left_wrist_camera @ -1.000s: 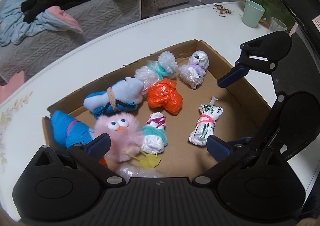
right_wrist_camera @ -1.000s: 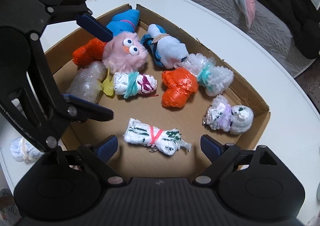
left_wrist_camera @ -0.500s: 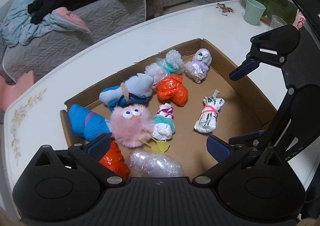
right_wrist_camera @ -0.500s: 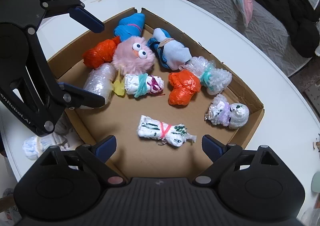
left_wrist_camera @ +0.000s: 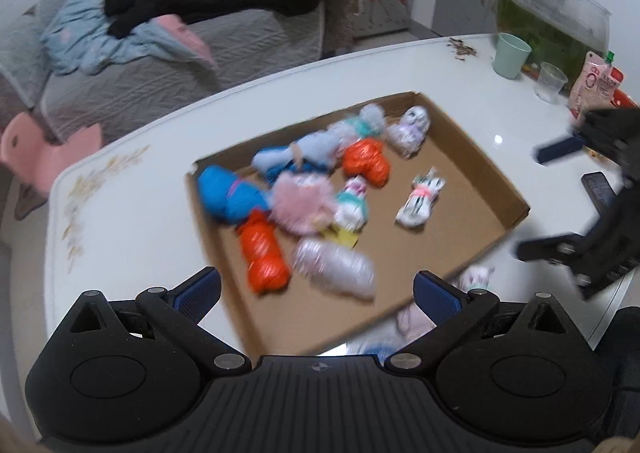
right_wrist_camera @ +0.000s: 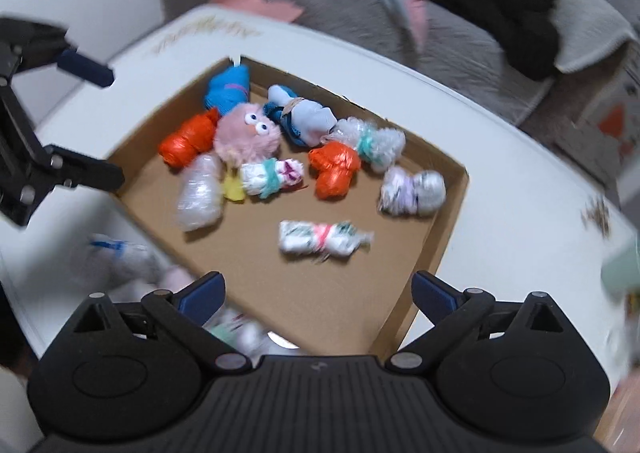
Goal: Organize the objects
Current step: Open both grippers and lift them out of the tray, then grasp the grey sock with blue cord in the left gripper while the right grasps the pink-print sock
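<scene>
Cardboard tray [right_wrist_camera: 448, 221]: brown, shallow, open-topped, lying flat on the white table [left_wrist_camera: 132, 221]; it holds all the bundles listed below.
Pink fluffy toy [right_wrist_camera: 246, 137]: googly eyes, far left part of the tray, touching the orange bundle on its left and the blue one beyond it.
Blue bundle [right_wrist_camera: 228, 91]: in the far left corner of the tray.
Orange bundle, left [right_wrist_camera: 186, 141]: just beside the pink toy, above the clear wrapped bundle [right_wrist_camera: 200, 193].
Orange bundle, middle [right_wrist_camera: 334, 169]: mid-tray, touching the bubble-wrap bundle with a teal band [right_wrist_camera: 372, 143].
Light blue sock bundle [right_wrist_camera: 304, 119]: against the far wall, tied with tan cord.
White bundle with teal band [right_wrist_camera: 272, 177]: between the clear bundle and the middle orange one, a yellow scrap at its left end.
White and lilac bundle [right_wrist_camera: 412, 189]: near the right wall.
White bundle with pink band [right_wrist_camera: 322, 239]: alone on the bare near floor of the tray, apart from the rest.
Loose bundles [right_wrist_camera: 132, 257]: blurred, on the table outside the tray's near left edge.
Right gripper [right_wrist_camera: 318, 287]: above the tray's near edge, jaws opening wide, nothing between them.
Left gripper [left_wrist_camera: 316, 289]: above the tray's near side, fingers spread, nothing held.
Mint cup [left_wrist_camera: 511, 55]: far right on the table, beside a clear cup [left_wrist_camera: 552, 81].
</scene>
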`<state>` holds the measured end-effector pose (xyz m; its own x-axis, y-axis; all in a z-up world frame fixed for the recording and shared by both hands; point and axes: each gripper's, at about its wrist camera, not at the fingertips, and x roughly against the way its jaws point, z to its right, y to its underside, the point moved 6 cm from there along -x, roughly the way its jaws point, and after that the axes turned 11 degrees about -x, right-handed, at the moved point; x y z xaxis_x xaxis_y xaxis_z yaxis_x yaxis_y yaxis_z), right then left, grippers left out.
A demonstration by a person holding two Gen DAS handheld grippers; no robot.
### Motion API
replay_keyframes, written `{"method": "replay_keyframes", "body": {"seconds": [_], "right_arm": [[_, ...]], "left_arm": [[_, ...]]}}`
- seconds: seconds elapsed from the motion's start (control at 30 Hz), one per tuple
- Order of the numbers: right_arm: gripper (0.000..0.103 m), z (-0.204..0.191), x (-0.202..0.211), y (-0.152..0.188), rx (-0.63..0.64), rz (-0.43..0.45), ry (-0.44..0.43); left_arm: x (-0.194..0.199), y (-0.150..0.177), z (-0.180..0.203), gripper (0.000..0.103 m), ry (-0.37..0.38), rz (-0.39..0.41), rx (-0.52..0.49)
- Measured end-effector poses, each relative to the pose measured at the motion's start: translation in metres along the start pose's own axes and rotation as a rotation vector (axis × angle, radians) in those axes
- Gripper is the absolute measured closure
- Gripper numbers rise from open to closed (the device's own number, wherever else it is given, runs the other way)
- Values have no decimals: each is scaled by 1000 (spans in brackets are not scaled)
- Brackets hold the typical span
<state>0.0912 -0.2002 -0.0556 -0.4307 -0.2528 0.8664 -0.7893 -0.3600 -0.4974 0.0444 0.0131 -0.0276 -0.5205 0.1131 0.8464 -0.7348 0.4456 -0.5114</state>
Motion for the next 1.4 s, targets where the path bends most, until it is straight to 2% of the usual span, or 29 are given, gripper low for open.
{"method": "replay_keyframes", "body": {"seconds": [0.17,0.3,0.37,0.57,0.8,0.87,0.93,0.97,1.03,1.1,1.27,1.4], "right_arm": [[2,-15,21,47,-82,55,-34],[2,-22,17,70,-168,62,-31],[2,-22,8,74,-194,60,-14],[3,-4,-20,68,-384,36,38],[12,-14,-53,67,-408,-12,72],[18,-17,-60,68,-403,-24,76],[28,-18,-63,70,-394,-28,88],[37,-18,-65,71,-400,-36,88],[46,-15,-64,76,-398,-36,92],[58,-12,-59,80,-383,-38,99],[62,0,-49,90,-358,-32,129],[62,6,-45,95,-353,-28,107]], "left_arm": [[-1,47,-1,0,-26,-65,26],[-10,69,1,0,-45,-108,40],[-17,74,4,0,-49,-126,36],[-34,76,13,0,-27,-134,33],[-51,80,13,0,-24,-144,62],[-54,79,12,0,-23,-137,70],[-58,78,13,0,-16,-134,70],[-59,79,14,0,-14,-134,72],[-58,78,16,0,1,-140,81],[-57,76,22,0,16,-130,56],[-67,79,36,0,35,-149,11],[-72,81,36,1,40,-156,11]]}}
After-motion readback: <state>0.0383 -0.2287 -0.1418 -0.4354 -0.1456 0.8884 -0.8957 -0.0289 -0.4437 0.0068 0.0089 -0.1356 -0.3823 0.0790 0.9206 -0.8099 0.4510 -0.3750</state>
